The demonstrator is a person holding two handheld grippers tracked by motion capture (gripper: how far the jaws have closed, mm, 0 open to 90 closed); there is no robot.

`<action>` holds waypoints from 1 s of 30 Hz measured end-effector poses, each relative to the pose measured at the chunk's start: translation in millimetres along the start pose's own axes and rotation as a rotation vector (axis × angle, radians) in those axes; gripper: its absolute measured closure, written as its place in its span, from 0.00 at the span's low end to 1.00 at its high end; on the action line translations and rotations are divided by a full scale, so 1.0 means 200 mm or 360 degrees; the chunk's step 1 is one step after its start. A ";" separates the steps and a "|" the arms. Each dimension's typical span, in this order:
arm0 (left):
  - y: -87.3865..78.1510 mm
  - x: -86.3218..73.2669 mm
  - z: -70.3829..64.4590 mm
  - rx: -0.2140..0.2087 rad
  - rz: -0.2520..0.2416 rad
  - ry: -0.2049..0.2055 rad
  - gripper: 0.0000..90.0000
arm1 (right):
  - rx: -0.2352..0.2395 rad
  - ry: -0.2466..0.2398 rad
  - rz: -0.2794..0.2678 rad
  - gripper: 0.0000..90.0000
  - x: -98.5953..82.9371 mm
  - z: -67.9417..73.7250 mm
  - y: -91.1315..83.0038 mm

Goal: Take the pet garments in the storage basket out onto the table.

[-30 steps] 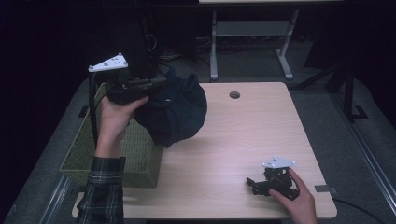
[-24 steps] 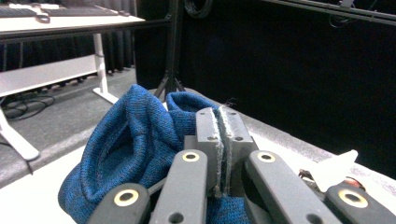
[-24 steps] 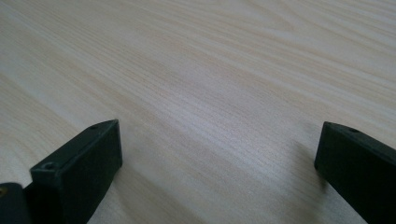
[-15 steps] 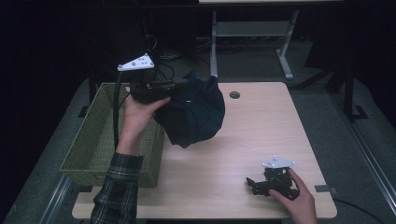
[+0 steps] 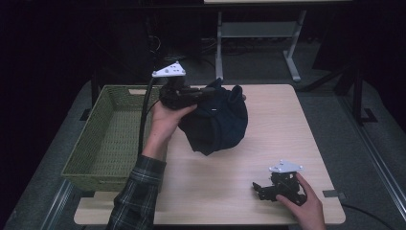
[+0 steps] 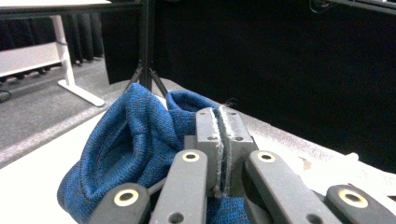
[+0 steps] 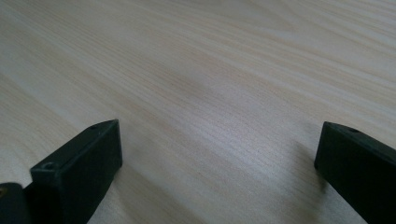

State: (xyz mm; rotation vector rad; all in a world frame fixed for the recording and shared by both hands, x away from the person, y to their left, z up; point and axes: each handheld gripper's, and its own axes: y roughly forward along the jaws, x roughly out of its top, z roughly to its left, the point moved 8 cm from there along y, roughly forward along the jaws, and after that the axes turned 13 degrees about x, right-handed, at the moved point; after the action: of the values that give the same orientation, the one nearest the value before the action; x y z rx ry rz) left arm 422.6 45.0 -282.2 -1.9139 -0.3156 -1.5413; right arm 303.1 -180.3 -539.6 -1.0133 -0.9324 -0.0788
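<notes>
Left gripper (image 5: 210, 91) moved right, jaws clamping one blue garment (image 5: 218, 122); right gripper (image 5: 261, 188) jaws spread

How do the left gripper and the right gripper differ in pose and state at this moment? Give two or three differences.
The left gripper is raised above the table; the right gripper rests low on it near the front edge. The left gripper's jaws are shut on the blue knitted garment; the right gripper's jaws stand wide apart, holding nothing. Both are hand-held, with a grey plate on top.
</notes>
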 end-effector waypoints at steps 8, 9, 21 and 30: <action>0.15 -0.07 -0.06 -0.0041 0.0048 0.0021 0.97 | 0.0006 -0.0009 0.0003 0.01 0.00 0.00 0.00; 0.16 -0.08 -0.07 -0.0045 0.0057 0.0023 0.97 | 0.0006 -0.0008 0.0000 0.00 0.00 0.00 0.00; 0.38 -0.21 -0.15 -0.0089 0.0120 0.0037 0.97 | 0.0009 -0.0017 0.0000 0.00 0.00 0.00 0.00; 0.51 -0.34 -0.18 -0.0098 0.0170 0.0026 0.97 | 0.0012 -0.0013 -0.0001 0.01 0.00 0.01 0.00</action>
State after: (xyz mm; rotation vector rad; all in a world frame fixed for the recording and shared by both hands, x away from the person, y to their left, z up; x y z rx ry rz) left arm 433.3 -40.9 -376.0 -1.9319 -0.1582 -1.5113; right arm 302.8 -179.2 -539.7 -1.0068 -0.9400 -0.0716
